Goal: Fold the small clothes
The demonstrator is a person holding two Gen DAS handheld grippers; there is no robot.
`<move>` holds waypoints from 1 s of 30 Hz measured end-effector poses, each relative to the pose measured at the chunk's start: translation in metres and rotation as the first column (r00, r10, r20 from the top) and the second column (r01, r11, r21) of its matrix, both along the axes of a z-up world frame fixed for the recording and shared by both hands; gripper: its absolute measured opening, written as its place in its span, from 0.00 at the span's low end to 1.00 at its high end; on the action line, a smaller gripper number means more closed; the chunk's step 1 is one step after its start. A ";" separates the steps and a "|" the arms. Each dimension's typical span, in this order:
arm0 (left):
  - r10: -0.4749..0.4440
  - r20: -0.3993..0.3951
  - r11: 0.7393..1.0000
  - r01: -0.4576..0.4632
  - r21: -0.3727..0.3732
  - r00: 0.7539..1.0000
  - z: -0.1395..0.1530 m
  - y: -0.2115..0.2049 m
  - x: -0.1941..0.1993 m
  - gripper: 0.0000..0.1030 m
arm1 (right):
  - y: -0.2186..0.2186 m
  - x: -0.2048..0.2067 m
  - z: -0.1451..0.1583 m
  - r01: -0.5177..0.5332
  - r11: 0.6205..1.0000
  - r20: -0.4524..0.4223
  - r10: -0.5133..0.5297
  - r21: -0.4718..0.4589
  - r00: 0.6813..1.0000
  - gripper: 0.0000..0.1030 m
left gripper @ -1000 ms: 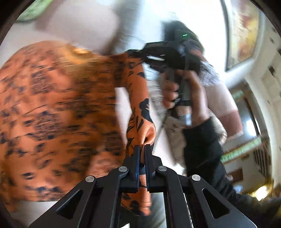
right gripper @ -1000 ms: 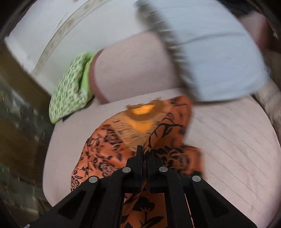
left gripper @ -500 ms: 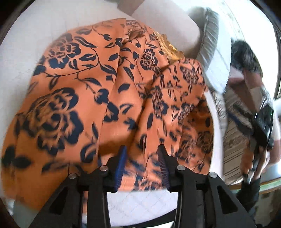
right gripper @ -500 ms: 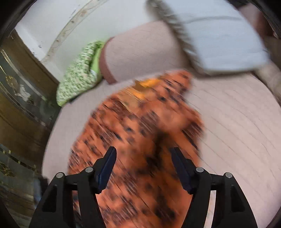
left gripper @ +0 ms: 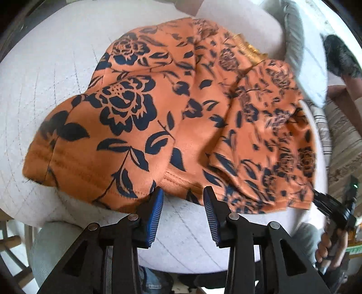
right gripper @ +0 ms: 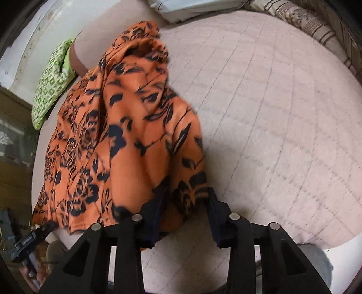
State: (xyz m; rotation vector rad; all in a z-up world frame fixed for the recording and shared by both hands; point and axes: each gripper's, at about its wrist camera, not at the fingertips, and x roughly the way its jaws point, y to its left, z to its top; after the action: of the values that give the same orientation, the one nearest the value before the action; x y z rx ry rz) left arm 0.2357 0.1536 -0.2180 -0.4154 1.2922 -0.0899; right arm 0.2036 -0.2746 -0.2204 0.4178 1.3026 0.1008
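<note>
Item: orange garment [left gripper: 172, 117] with a dark navy floral print and a strip of gold trim near its far end, lying crumpled on a pale quilted cushion [left gripper: 45, 74]; one portion is folded over itself on the right side of the left wrist view, the near hem sitting at the cushion's front edge. Left hand-held gripper [left gripper: 182, 214]: released, blue-ribbed pads spread apart, tips just at the garment's near hem, nothing held between them. Right hand-held gripper [right gripper: 185, 217]: released, jaws spread, a bunched fold of the garment [right gripper: 126, 140] lying between and just ahead of the fingers; whether cloth touches the pads cannot be told through the blur. Surroundings: a pale blue-grey pillow [right gripper: 192, 6] at the cushion's far side, a green-and-white patterned cushion [right gripper: 52, 79] beyond the garment by the wall, striped fabric [right gripper: 314, 24] at the far right edge.
</note>
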 end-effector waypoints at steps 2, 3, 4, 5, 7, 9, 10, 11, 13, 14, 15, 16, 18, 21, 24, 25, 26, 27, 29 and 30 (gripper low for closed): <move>0.020 -0.010 1.000 -0.020 -0.012 1.000 -0.002 0.003 0.005 0.35 | -0.004 -0.002 -0.002 0.012 1.000 0.007 -0.012 0.025 1.000 0.33; 0.035 -0.011 0.999 -0.036 -0.024 0.999 -0.001 0.006 0.006 0.35 | -0.008 -0.002 -0.002 0.022 0.999 0.011 -0.022 0.039 1.000 0.32; 0.055 -0.009 0.998 -0.055 -0.027 0.998 0.002 0.011 0.005 0.35 | -0.011 -0.004 -0.001 0.035 0.998 0.015 -0.036 0.051 0.999 0.30; 0.077 -0.005 0.997 -0.077 -0.018 0.997 0.006 0.016 0.003 0.34 | -0.016 -0.007 0.001 0.051 0.996 0.027 -0.053 0.072 0.998 0.33; 0.107 0.027 0.994 -0.108 0.010 0.994 0.016 0.024 -0.005 0.34 | -0.023 -0.013 0.005 0.077 0.992 0.053 -0.082 0.098 0.995 0.35; 0.126 0.032 0.989 -0.128 0.073 0.992 0.021 0.034 -0.010 0.34 | -0.022 -0.017 0.003 0.071 0.991 0.056 -0.078 0.116 0.995 0.44; 0.138 0.030 0.986 -0.141 0.094 0.990 0.022 0.038 -0.013 0.34 | -0.020 -0.017 0.000 0.057 0.990 0.056 -0.065 0.125 0.996 0.46; 0.143 0.028 0.985 -0.145 0.096 0.989 0.020 0.044 -0.013 0.34 | -0.019 -0.017 -0.002 0.050 0.991 0.058 -0.058 0.125 0.997 0.47; 0.134 0.023 0.986 -0.135 0.099 0.991 0.015 0.043 -0.006 0.35 | -0.017 -0.019 -0.002 0.040 0.992 0.076 -0.049 0.120 0.996 0.47; 0.131 0.022 0.986 -0.132 0.101 0.991 0.014 0.041 -0.002 0.35 | -0.017 -0.019 -0.002 0.043 0.991 0.078 -0.053 0.123 0.996 0.47; 0.121 0.026 0.987 -0.123 0.102 0.992 0.012 0.033 0.005 0.40 | -0.020 -0.018 -0.001 0.055 0.990 0.079 -0.066 0.132 0.995 0.46; 0.105 0.033 0.989 -0.108 0.099 0.994 0.013 0.028 0.008 0.40 | -0.020 -0.017 0.000 0.066 0.989 0.081 -0.077 0.135 0.994 0.46; 0.080 0.047 0.992 -0.084 0.095 0.996 0.016 0.020 0.018 0.43 | -0.026 -0.015 0.003 0.087 0.988 0.087 -0.099 0.128 0.991 0.47; 0.071 0.016 0.983 -0.073 0.171 0.997 0.001 0.006 0.037 0.44 | -0.032 -0.008 0.000 0.111 0.989 0.060 -0.116 0.094 0.991 0.45; 0.075 0.011 0.967 -0.076 0.243 0.997 -0.007 -0.003 0.040 0.36 | -0.027 0.000 -0.002 0.083 0.994 0.056 -0.087 0.073 0.995 0.47; 0.080 0.020 0.957 -0.083 0.280 0.997 -0.006 -0.007 0.039 0.30 | -0.023 0.002 -0.002 0.067 0.996 0.060 -0.070 0.058 0.996 0.47; 0.078 0.022 0.950 -0.081 0.301 0.997 -0.005 -0.009 0.038 0.16 | -0.018 0.004 -0.002 0.046 0.998 0.067 -0.049 0.046 0.997 0.44; 0.066 0.026 0.945 -0.071 0.320 0.997 -0.005 -0.012 0.036 0.09 | -0.011 0.007 -0.002 0.009 0.999 0.073 -0.012 0.040 0.997 0.29; 0.038 0.035 0.947 -0.047 0.317 0.999 0.000 -0.013 0.032 0.07 | -0.005 0.009 -0.005 -0.005 1.000 0.041 0.005 0.000 0.999 0.06; 0.038 0.040 0.950 -0.048 0.310 0.998 0.002 -0.011 0.029 0.07 | -0.006 0.007 0.000 0.004 1.000 0.047 -0.004 0.006 0.999 0.05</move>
State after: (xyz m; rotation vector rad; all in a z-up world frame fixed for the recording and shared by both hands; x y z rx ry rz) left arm 0.2647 0.1423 -0.2158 -0.1704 1.2384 0.1424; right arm 0.2106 -0.2803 -0.2201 0.4208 1.2556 0.1106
